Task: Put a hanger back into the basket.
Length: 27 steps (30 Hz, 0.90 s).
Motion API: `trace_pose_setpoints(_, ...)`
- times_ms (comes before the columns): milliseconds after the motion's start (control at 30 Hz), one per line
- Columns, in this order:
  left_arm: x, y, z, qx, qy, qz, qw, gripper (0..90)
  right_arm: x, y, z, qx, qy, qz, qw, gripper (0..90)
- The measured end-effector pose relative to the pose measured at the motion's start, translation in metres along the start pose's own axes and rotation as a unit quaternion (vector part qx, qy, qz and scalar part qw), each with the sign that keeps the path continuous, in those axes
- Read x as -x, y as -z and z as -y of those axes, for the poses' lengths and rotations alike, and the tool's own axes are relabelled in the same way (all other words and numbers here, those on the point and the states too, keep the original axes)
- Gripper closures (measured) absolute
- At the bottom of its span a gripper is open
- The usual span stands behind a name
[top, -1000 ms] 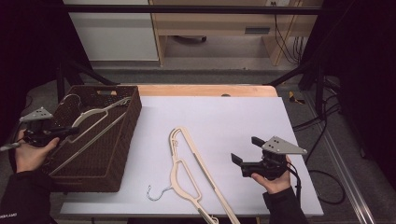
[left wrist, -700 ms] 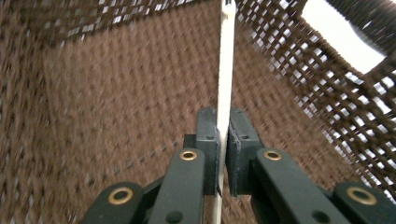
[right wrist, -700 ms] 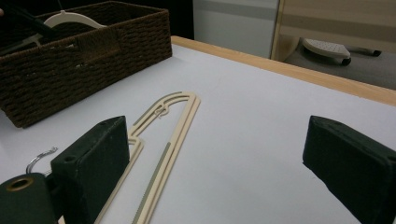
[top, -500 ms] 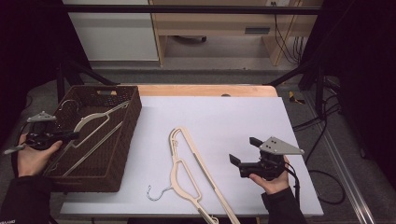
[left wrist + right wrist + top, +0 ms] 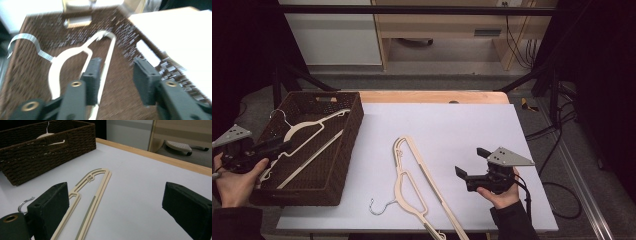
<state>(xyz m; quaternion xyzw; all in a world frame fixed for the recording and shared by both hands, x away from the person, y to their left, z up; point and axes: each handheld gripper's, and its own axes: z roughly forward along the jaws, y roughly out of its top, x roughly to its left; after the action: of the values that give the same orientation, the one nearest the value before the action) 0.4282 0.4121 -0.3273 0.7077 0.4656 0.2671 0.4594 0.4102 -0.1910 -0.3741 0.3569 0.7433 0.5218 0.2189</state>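
A cream hanger (image 5: pixel 307 127) with a metal hook lies in the dark wicker basket (image 5: pixel 337 185) at the table's left. My left gripper (image 5: pixel 287 146) hovers over the basket's near left rim. Its jaws have just been opening, and nothing is between them. In the left gripper view, that gripper (image 5: pixel 117 65) stands above the hanger (image 5: pixel 56 67), which lies loose on the basket floor. Cream hangers (image 5: pixel 412 185) lie overlapped on the white table top. My right gripper (image 5: pixel 468 161) rests open just right of them; in its own view the gripper (image 5: pixel 116 195) faces a hanger (image 5: pixel 87 216).
The white board (image 5: pixel 452 125) sits on a wooden table with its far edge bare. The basket (image 5: pixel 50 152) stands left of the loose hangers. Cables and dark frame legs crowd the floor to the right. A pale cabinet stands behind the table.
The left gripper has let go of the hanger, opened and drawn back toward the basket's left rim. The hanger has settled in the basket. The right gripper has stayed put.
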Motion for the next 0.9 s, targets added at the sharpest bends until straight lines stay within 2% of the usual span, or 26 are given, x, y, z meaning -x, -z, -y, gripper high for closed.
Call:
trace_pose_setpoints(67, 0.018, 0.003, -0.003, 0.036, -0.006, 0.016, 0.9992, 45.4, -0.001, 0.0, 0.0, 0.001, 0.001, 0.0, 1.0, 7.5)
trace_pose_setpoints(200, 0.049, -0.002, -0.005, 0.073, -0.018, 0.046, 0.9961, 32.4, -0.004, 0.002, -0.003, 0.005, 0.003, -0.002, 1.0, 7.5)
trace_pose_setpoints(367, 0.085, -0.015, -0.003, 0.094, -0.046, 0.087, 0.9907, 18.3, -0.01, 0.002, -0.006, 0.004, 0.008, -0.009, 0.9999, 7.6)
trace_pose_setpoints(433, 0.099, -0.022, 0.0, 0.093, -0.053, 0.1, 0.9892, 15.4, -0.012, 0.001, -0.006, 0.0, 0.007, -0.011, 0.9999, 7.6)
trace_pose_setpoints(533, 0.119, -0.031, 0.004, 0.077, -0.063, 0.119, 0.9879, 11.3, -0.014, -0.001, -0.005, -0.004, 0.008, -0.016, 0.9998, 7.6)
trace_pose_setpoints(633, 0.137, -0.038, 0.01, 0.066, -0.075, 0.141, 0.9849, 10.6, -0.016, -0.003, -0.004, -0.008, 0.009, -0.02, 0.9997, 7.6)
trace_pose_setpoints(833, 0.159, -0.053, 0.026, 0.038, -0.1, 0.169, 0.9798, 9.4, -0.02, -0.008, 0.0, -0.014, 0.005, -0.023, 0.9996, 7.3)
trace_pose_setpoints(900, 0.163, -0.057, 0.031, 0.032, -0.102, 0.17, 0.9797, 9.2, -0.022, -0.009, 0.001, -0.018, 0.007, -0.028, 0.9994, 7.3)
